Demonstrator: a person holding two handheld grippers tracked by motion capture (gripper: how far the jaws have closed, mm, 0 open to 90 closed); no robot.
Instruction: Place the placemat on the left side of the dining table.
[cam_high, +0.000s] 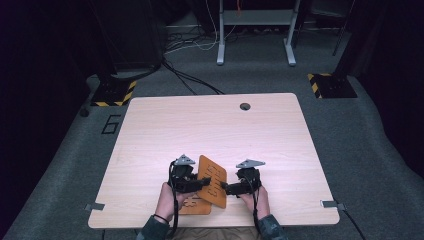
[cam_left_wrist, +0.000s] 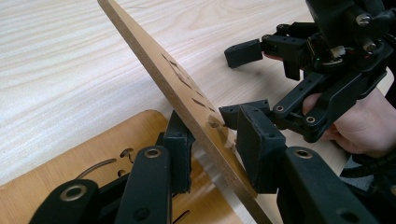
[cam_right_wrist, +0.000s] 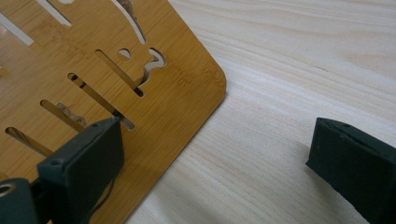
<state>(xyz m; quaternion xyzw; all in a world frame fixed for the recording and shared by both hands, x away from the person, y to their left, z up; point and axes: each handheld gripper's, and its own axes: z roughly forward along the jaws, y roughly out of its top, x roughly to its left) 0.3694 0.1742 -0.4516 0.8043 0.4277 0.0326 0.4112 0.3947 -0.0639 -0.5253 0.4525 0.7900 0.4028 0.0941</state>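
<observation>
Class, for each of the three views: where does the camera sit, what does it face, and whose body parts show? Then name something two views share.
High view: above the table, looking down; both forearms enter below.
Left gripper view: on the left tongs, clamping the tilted wooden board; the right tongs and hand beyond.
Right gripper view: on those tongs, open beside the board.
Shared: the board.

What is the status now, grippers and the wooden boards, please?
Left gripper shut on tilted wooden board. Right gripper open beside it, holding nothing. Second board flat underneath. Nothing in the way.
</observation>
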